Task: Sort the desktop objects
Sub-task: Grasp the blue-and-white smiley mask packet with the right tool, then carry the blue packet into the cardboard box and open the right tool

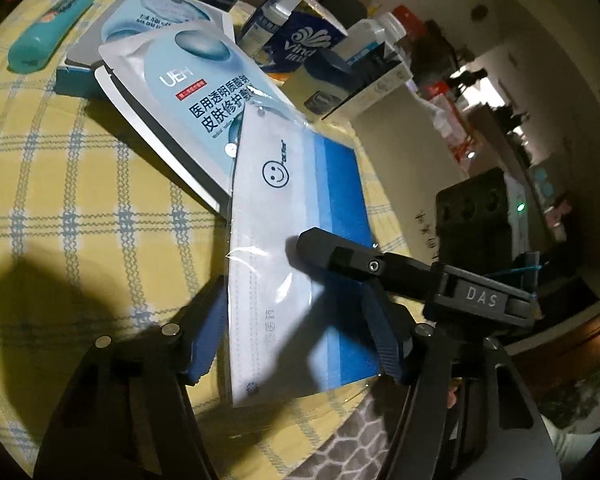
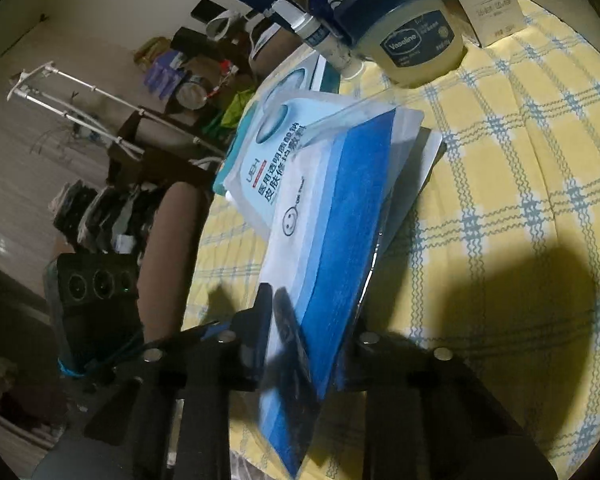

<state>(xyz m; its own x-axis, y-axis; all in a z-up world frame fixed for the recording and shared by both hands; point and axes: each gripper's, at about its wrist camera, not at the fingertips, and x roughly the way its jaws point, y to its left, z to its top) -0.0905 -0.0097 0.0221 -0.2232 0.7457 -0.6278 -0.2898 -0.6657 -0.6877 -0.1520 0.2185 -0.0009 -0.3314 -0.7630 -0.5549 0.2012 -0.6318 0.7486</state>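
The right gripper (image 2: pixel 300 344) is pinching the near edge of the face-mask packet (image 2: pixel 332 216), jaws nearly together on its clear plastic sleeve. The left gripper (image 1: pixel 296 328) is straddling the same packet (image 1: pixel 300 208) with its blue pads (image 1: pixel 208 328) at either long edge; whether they are pressing cannot be told. The packet is lying partly over a glossy sheet-mask sachet (image 1: pixel 188 96) on the yellow checked tablecloth (image 1: pixel 80 168). A Vaseline jar (image 2: pixel 412 40), round with a dark lid, is standing beyond, beside a tissue pack (image 1: pixel 304 40) and a teal tube (image 1: pixel 48 28).
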